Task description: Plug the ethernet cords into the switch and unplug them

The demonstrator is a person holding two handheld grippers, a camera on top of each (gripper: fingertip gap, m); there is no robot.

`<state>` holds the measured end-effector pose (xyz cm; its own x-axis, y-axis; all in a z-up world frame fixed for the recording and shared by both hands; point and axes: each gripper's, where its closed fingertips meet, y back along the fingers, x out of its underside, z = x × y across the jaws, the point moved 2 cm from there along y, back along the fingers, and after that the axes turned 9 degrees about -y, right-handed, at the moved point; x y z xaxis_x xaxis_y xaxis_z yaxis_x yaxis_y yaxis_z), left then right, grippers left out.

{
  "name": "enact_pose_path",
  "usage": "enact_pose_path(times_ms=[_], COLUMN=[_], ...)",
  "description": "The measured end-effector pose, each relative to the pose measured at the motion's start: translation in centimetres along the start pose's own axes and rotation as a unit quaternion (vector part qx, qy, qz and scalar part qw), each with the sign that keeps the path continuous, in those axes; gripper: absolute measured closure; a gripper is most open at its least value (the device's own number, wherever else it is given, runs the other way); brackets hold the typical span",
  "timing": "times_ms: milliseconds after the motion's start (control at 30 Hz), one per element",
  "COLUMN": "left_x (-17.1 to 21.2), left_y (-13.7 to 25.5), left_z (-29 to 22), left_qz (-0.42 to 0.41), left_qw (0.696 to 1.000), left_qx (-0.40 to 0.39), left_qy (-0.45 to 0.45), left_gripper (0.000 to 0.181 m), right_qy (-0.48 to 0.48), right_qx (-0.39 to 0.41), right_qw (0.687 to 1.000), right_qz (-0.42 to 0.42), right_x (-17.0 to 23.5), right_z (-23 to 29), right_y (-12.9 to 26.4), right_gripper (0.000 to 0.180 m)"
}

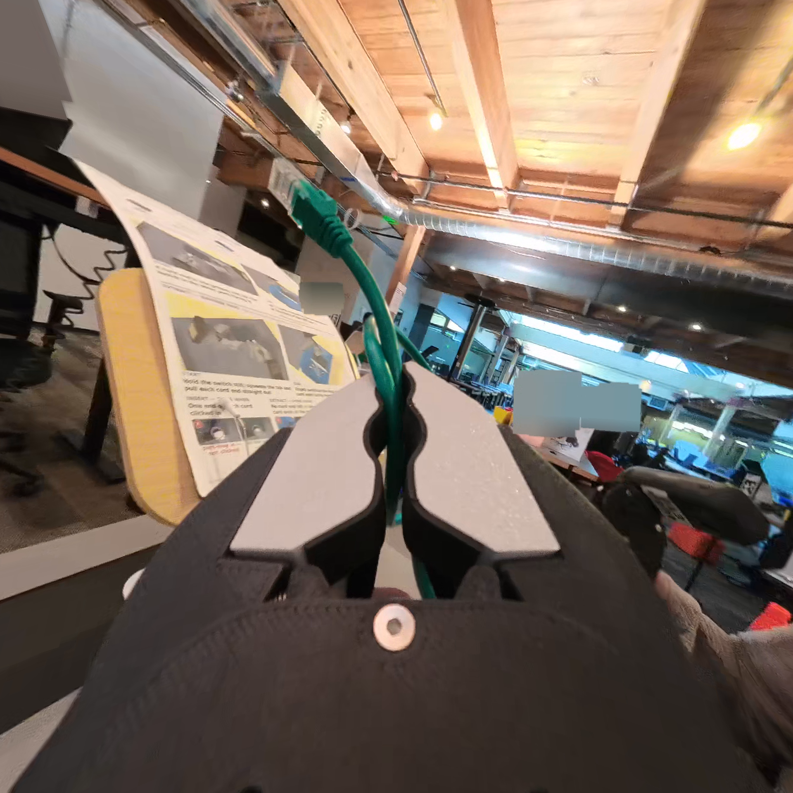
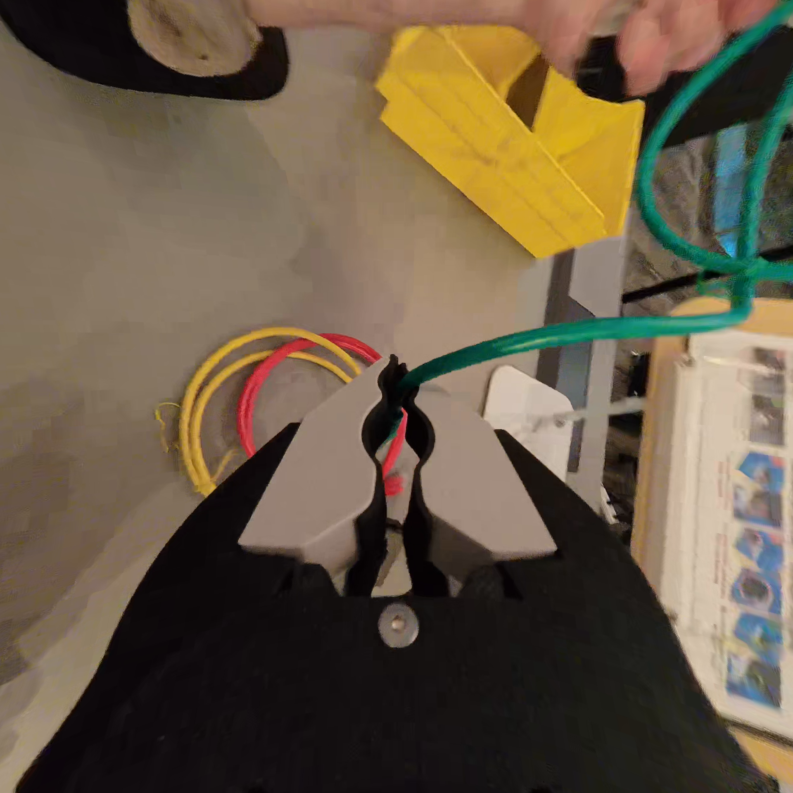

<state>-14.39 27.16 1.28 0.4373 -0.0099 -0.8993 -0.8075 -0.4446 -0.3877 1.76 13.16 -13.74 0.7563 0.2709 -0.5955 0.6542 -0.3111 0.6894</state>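
While both grippers pinch it, the green ethernet cord [image 1: 388, 364] hangs in the air between them, off the bench. Left gripper [image 1: 401, 386] has its fingers pressed together on a doubled loop of the cord; the plug end [image 1: 311, 206] sticks up free toward 11 o'clock against the ceiling. Right gripper [image 2: 397, 377] also has its fingers closed on the green cord [image 2: 558, 332], which leaves the tips toward 2 o'clock and loops up at the frame edge.

Handling, my read: cord is light, limp, springy in its coil, jacket fairly slick, so it will slide and twist if held mid-run. Plug is small rigid plastic with a fragile latch tab. Better hold is the moulded boot just behind the plug, not the tab and not the loose cable, so the plug can be aimed.

On the bench [image 2: 171, 214] below the right gripper: yellow cord [image 2: 201, 407] and red cord [image 2: 257, 386] coiled together at 10 o'clock from the fingers, partly under them. Yellow bin [image 2: 515, 141] at 1 o'clock. White box [image 2: 528, 412] at 3 o'clock, just beside the fingers, possibly the switch, can't confirm. Instruction sheet [image 1: 223, 334] on a wooden board [image 1: 128, 386] at 9 o'clock in the left view. No cord visibly plugged in.
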Motion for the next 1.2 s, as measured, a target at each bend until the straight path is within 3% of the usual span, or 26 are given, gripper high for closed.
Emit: enact_pose_path(times_ms=[133,300,367,467,567,700,800,933,1000,1200], left_x=[3.3,6.6,7.1,7.6,8.7,6.0,5.0,4.8,7.0,16.6], left_y=[-0.8,-0.8,-0.5,0.3,2.0,2.1,1.9,-0.2,-1.7,-4.4], left_z=[1.0,2.1,2.4,2.4,1.9,1.1,-0.1,-6.0,-9.0,-12.3], left_qz=[0.085,0.197,0.226,0.272,0.364,0.315,0.323,0.32,0.349,0.441], left_qw=[0.996,0.98,0.973,0.961,0.931,0.948,0.941,0.931,0.903,0.773], left_qx=[0.003,-0.023,-0.035,-0.037,-0.028,-0.019,-0.029,0.055,0.095,0.162], left_qy=[0.016,0.027,0.028,0.019,-0.017,-0.042,-0.096,-0.169,-0.234,-0.426], left_gripper=[0.177,0.158,0.135,0.127,0.11,0.113,0.103,0.108,0.111,0.122], right_qy=[-0.069,-0.109,-0.116,-0.127,-0.145,-0.143,-0.11,-0.08,-0.063,-0.004], right_qx=[0.071,0.078,0.077,0.072,0.087,0.116,0.135,0.135,0.137,0.165], right_qw=[0.995,0.99,0.99,0.989,0.986,0.983,0.983,0.986,0.988,0.986], right_qz=[-0.02,-0.038,-0.037,-0.033,-0.014,0.009,0.06,0.055,0.042,-0.006], right_x=[3.0,4.9,5.5,6.0,7.4,8.7,9.3,8.0,7.0,4.5], right_z=[-4.2,-5.6,-5.8,-6.0,-6.7,-7.5,-7.5,-6.8,-6.7,-6.3], right_y=[3.6,4.5,4.1,3.7,3.1,2.6,1.6,0.2,-0.4,-0.4], right_gripper=[0.18,0.18,0.18,0.18,0.18,0.18,0.18,0.18,0.18,0.18])
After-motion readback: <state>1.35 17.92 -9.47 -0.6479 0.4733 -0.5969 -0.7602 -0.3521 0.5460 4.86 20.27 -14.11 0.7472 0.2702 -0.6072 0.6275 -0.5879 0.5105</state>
